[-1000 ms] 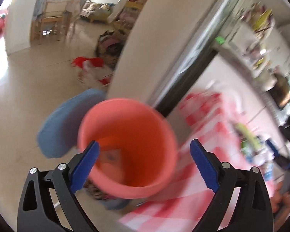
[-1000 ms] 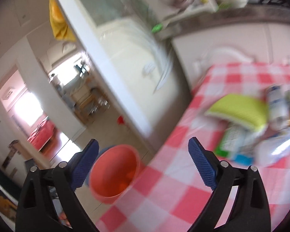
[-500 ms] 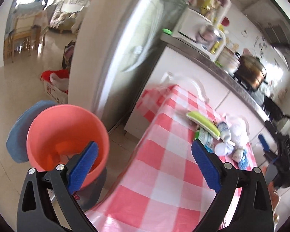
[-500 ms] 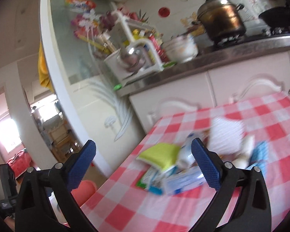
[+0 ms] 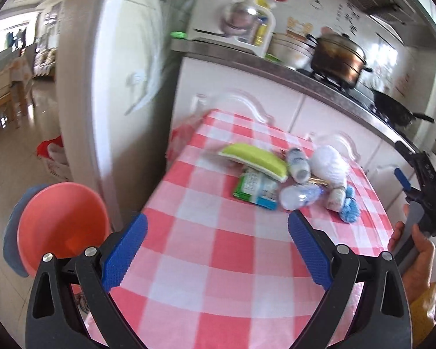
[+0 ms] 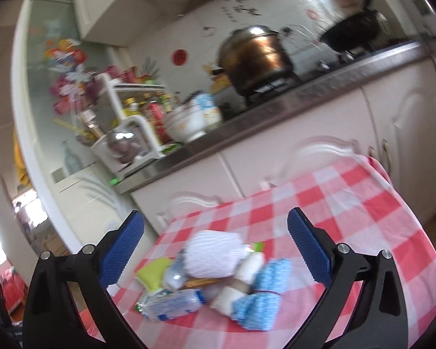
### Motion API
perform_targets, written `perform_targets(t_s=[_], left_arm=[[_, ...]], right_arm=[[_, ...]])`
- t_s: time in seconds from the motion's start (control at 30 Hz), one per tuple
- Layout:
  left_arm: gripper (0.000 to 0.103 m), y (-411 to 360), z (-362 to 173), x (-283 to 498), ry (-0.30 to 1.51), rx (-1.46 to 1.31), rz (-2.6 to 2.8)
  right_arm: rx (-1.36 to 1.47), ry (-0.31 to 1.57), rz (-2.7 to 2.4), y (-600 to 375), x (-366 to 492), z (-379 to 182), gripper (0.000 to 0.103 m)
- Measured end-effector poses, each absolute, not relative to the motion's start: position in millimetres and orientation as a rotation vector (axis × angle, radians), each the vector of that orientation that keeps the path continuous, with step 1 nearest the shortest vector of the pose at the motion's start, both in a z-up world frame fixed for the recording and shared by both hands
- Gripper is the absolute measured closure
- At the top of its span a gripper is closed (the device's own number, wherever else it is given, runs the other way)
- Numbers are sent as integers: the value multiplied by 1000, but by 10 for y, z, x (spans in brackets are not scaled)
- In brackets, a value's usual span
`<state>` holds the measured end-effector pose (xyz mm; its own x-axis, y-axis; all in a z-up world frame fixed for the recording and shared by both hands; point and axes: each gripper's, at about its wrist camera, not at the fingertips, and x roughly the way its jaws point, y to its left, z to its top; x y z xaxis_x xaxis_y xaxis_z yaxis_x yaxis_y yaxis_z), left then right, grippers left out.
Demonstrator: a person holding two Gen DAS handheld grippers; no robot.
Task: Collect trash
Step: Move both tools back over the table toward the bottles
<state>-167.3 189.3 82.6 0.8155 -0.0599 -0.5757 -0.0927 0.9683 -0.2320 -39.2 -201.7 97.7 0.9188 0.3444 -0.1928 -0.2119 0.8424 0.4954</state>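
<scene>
Both tools, left tool (image 5: 215, 250) and right tool (image 6: 215, 250), gape wide and empty above the checked tabletop (image 5: 218, 261); trash pile (image 6: 212, 279) sits mid-cloth, pink bin (image 5: 61, 226) on the floor beside it.

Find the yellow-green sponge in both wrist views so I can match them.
Left wrist view: the sponge lies centre frame, at the left end of the trash pile, over a green and white packet.
Right wrist view: the sponge sits low and left of centre, partly behind a small bottle.
Shared landmark: the copper pot on the stove.
</scene>
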Motion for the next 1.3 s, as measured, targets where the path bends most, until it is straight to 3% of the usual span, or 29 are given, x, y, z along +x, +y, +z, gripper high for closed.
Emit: perform_targets(t_s=[0.47, 0.8, 0.9, 1.0, 1.2, 1.3], left_arm=[[7, 1001, 816, -1136, 696, -29, -152], [7, 482, 566, -507, 723, 241, -271], [7, 434, 464, -339, 747, 252, -293], [7, 391, 416, -253, 739, 267, -312], [8, 360, 294, -87, 766, 295, -319], [14, 385, 273, -48, 783, 268, -328]], right_arm=[[691, 562, 320, -2288, 24, 396, 4], [627, 702, 306, -2038, 127, 268, 4], [605, 723, 293, -2011, 132, 229, 9], [597, 742, 287, -2007, 143, 197, 24], [580, 772, 285, -1972, 160, 128, 26], [546, 775, 279, -1934, 158, 133, 36]])
